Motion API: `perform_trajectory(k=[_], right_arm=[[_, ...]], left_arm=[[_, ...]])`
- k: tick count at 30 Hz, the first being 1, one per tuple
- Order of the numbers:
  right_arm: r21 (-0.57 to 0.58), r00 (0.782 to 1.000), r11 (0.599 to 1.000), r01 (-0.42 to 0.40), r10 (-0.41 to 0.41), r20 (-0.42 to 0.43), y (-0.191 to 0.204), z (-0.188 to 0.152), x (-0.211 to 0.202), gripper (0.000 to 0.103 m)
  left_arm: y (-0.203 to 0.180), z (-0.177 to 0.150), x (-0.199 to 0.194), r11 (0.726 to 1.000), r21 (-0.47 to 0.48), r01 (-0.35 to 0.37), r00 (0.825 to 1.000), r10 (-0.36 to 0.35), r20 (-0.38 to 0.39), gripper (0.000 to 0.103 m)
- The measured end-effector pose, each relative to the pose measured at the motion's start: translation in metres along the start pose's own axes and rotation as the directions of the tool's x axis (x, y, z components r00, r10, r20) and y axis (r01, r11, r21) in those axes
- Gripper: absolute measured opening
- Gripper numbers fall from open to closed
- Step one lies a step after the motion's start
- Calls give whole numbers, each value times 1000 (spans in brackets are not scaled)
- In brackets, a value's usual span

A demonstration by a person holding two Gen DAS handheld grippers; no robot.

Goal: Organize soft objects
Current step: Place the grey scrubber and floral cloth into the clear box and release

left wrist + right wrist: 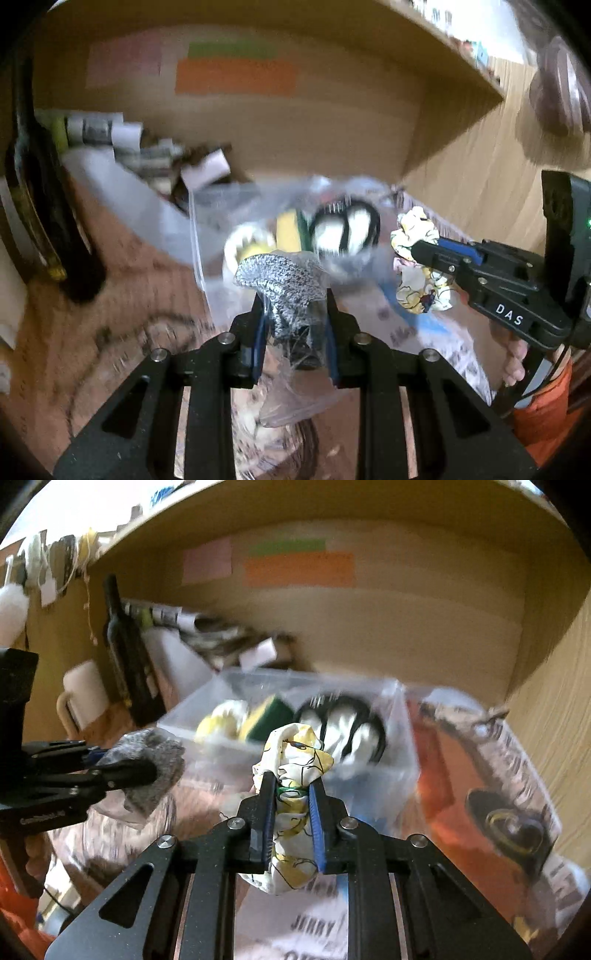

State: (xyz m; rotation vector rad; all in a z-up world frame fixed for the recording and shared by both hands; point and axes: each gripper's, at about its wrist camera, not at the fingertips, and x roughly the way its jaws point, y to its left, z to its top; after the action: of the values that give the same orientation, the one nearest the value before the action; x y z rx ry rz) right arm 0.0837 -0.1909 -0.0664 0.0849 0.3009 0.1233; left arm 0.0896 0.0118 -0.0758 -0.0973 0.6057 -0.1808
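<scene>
Two grippers, each loaded. Left gripper (295,314) clamped on one speckled grey knit cloth (284,284); right gripper (291,794) clamped on one white-and-yellow printed fabric scrunchie (295,753). Both held just before one clear plastic bin (402,731) containing one yellow-green sponge (266,716). Wooden side wall (546,686) near on right.

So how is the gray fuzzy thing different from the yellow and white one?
The gray speckled cloth is plain knit and sits in the left gripper, with clear plastic bunched around it. The yellow and white printed cloth has cartoon line drawings and sits in the right gripper, with no plastic on it. Both are soft, crumpled, and held up near the clear bin.
</scene>
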Motion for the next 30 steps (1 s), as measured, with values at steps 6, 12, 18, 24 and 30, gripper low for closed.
perform_trajectory(k=[6, 12, 18, 24, 30], right_arm=[[-1, 995, 1000, 25, -25, 100, -3, 28, -4, 16], [-19, 987, 999, 51, -47, 152, 0, 49, 8, 16], [-24, 995, 999, 44, -41, 94, 1, 53, 47, 16], [-35, 1000, 999, 28, -29, -8, 1, 43, 80, 16], [-82, 997, 996, 30, -35, -68, 5, 34, 91, 30]], left_arm=[[6, 33, -1, 999, 2, -41, 996, 41, 79, 27], [15, 53, 16, 998, 2, -62, 994, 61, 88, 27], [27, 57, 52, 996, -11, -84, 996, 85, 36, 27], [40, 52, 84, 996, -41, -85, 995, 83, -48, 27], [37, 45, 90, 996, -18, -91, 994, 90, -66, 46]])
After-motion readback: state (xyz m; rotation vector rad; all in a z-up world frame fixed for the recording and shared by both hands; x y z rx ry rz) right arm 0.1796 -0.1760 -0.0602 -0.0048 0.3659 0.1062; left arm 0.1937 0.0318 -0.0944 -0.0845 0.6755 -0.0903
